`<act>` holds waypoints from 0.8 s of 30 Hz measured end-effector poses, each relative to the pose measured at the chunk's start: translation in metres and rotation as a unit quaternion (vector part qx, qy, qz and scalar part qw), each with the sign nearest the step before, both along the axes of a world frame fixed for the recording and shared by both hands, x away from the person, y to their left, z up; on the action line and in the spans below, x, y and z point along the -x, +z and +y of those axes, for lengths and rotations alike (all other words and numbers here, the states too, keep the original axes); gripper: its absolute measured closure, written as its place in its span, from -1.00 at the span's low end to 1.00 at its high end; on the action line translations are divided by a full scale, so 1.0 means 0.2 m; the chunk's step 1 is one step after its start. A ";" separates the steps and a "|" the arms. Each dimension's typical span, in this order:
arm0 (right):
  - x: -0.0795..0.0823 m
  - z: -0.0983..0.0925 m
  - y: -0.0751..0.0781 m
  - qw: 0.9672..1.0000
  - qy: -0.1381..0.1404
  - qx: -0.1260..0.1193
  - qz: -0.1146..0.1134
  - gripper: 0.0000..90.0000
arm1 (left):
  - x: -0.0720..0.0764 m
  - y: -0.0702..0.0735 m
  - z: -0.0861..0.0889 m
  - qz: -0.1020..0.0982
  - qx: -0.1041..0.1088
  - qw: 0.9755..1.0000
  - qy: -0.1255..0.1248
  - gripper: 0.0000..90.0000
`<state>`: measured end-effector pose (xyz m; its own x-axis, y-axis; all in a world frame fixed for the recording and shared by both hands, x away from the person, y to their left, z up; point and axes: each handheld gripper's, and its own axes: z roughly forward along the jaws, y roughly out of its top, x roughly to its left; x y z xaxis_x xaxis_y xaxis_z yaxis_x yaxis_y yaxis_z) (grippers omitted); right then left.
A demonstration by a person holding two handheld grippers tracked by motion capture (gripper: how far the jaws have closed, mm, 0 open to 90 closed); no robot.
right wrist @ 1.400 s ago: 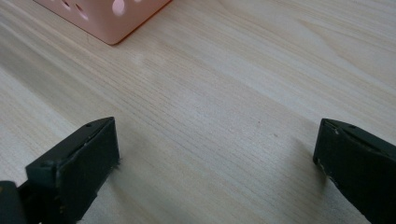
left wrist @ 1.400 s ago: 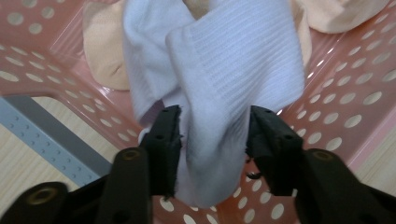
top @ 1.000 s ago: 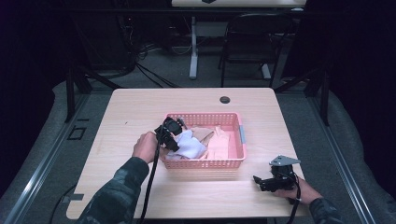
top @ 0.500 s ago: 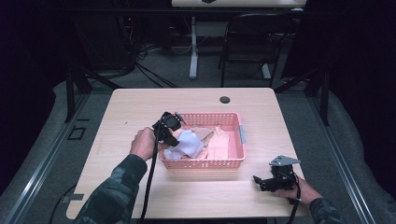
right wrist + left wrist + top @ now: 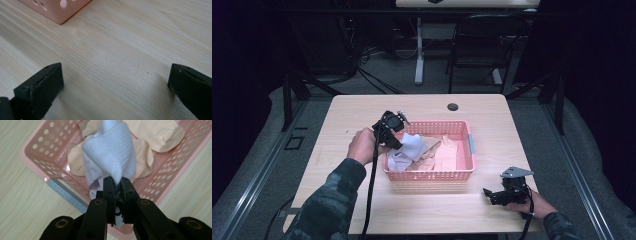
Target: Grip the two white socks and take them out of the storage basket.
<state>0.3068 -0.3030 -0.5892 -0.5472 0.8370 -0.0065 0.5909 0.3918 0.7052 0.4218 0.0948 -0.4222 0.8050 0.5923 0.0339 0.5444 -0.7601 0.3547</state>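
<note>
White sock (image 5: 110, 155) pinched in left claw (image 5: 117, 192), above pink basket (image 5: 37, 157).

A white ribbed sock (image 5: 110, 152) hangs bunched and pinched at one end, over the pink basket's (image 5: 37, 147) left end, trailing onto beige socks (image 5: 147, 132).

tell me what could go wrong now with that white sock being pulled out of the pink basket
1. The left gripper pinches just a fold of the white sock, so it might slip free.
2. The sock lies on beige socks; one could cling and come along.
3. The pink basket is light-looking and unheld; the right gripper rests open on the table.
</note>
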 end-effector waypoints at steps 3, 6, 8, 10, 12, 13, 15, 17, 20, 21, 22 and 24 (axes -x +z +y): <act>0.00 0.00 0.00 1.000 0.000 0.000 0.001 -1.00 | 0.00 0.04 0.00 -0.001 -0.002 1.000 -0.001 0.87; 0.00 0.00 0.00 1.000 -0.001 -0.002 0.000 -1.00 | 0.00 0.07 0.01 -0.003 0.000 1.000 0.000 0.87; 0.00 0.00 0.00 1.000 -0.001 -0.002 0.000 -1.00 | -0.01 0.09 0.02 -0.005 0.001 1.000 0.000 0.87; 0.00 0.00 0.00 1.000 -0.001 -0.002 0.001 -1.00 | 0.00 0.11 0.02 -0.007 0.001 1.000 -0.002 0.87; 0.00 0.00 0.00 1.000 -0.001 -0.002 0.000 -1.00 | -0.01 0.13 0.03 -0.006 0.000 1.000 -0.002 0.87; 0.00 0.00 0.00 1.000 -0.001 -0.002 0.001 -1.00 | -0.01 0.14 0.03 -0.009 0.002 1.000 -0.002 0.87; 0.00 0.00 0.00 1.000 -0.002 -0.003 0.000 -1.00 | -0.01 0.16 0.04 -0.011 0.001 1.000 -0.001 0.87; 0.00 0.00 0.00 1.000 -0.001 -0.002 0.000 -1.00 | -0.01 0.18 0.06 -0.013 0.004 1.000 0.001 0.87; 0.00 0.00 0.00 1.000 -0.001 -0.002 0.000 -1.00 | -0.01 0.21 0.09 -0.016 0.009 1.000 0.007 0.87; 0.00 0.00 0.00 1.000 -0.001 -0.002 0.000 -1.00 | -0.01 0.22 0.10 -0.017 0.010 1.000 0.009 0.87; 0.00 0.00 0.00 1.000 -0.001 -0.002 0.000 -1.00 | 0.00 0.23 0.10 -0.019 0.012 1.000 0.010 0.87; 0.00 0.00 0.00 1.000 -0.001 -0.002 0.000 -1.00 | 0.00 0.25 0.12 -0.020 0.016 1.000 0.013 0.87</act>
